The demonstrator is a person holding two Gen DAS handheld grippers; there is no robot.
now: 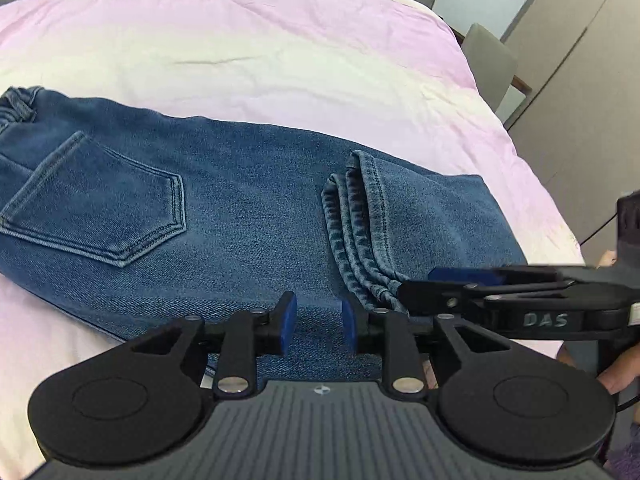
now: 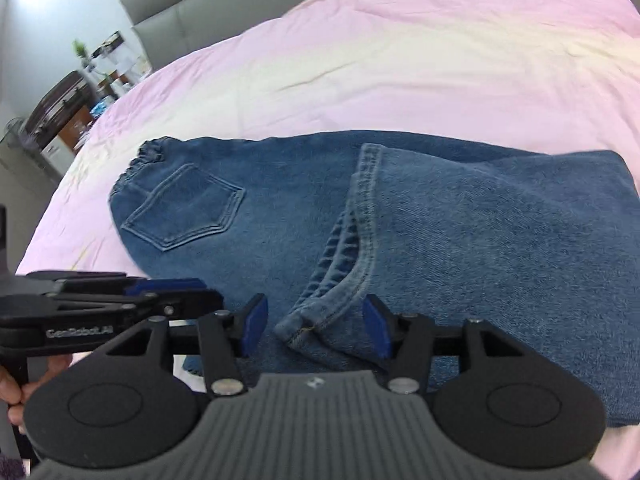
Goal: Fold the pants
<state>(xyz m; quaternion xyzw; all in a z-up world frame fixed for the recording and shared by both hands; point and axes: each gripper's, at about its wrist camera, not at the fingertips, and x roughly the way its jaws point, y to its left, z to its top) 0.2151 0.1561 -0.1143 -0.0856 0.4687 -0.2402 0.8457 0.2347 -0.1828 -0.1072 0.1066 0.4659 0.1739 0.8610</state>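
Blue denim pants (image 1: 240,208) lie folded on a pink bed, waistband and back pocket (image 1: 100,208) to the left, leg hems (image 1: 360,232) folded back over the middle. My left gripper (image 1: 319,326) is open and empty over the near edge of the denim. My right gripper (image 2: 316,328) is open, its blue pads on either side of the hem corner (image 2: 312,320), not closed on it. The pants also show in the right wrist view (image 2: 480,240). Each gripper shows in the other's view, the right one (image 1: 500,292) and the left one (image 2: 120,300).
The pink and cream bedsheet (image 1: 280,52) spreads behind the pants. A grey headboard (image 2: 188,8) and a cluttered side table (image 2: 72,112) stand at the far left. A grey chair (image 1: 492,64) and wardrobe doors (image 1: 580,80) are at the right.
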